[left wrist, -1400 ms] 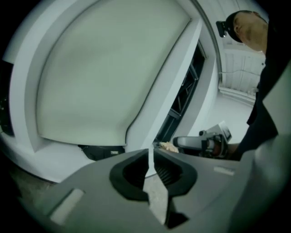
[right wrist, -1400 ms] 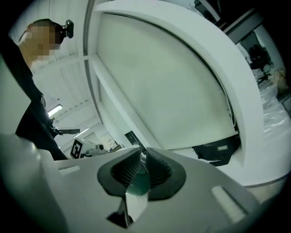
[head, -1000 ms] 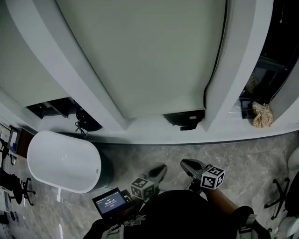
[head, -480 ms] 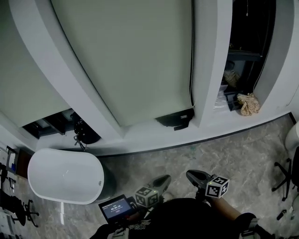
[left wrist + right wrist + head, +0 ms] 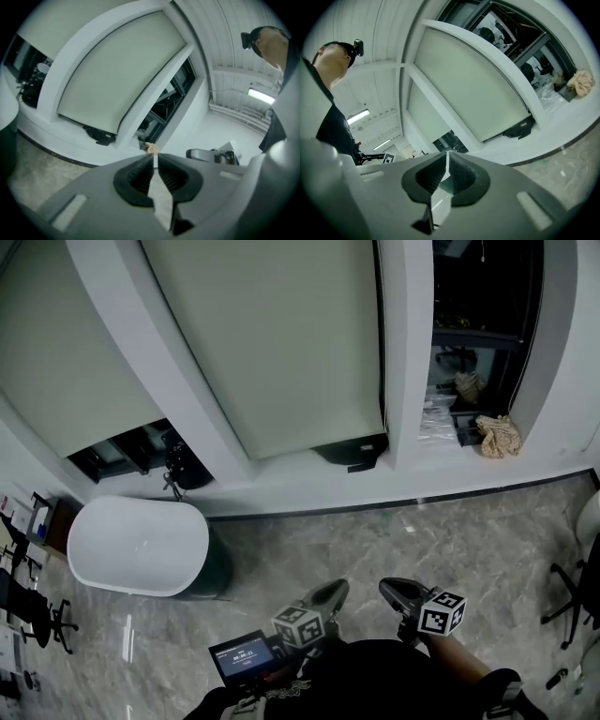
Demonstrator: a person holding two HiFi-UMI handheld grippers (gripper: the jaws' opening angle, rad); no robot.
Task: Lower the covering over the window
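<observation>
Head view alone shows the screen (image 5: 246,652) beside left tool (image 5: 330,594).

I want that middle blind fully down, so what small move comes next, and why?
Probably carry the right gripper, whose empty jaws have just been closing, forward toward the black cord beside the middle blind: the gripper hangs far short of it, and that cord looks like the blind's control.
</observation>
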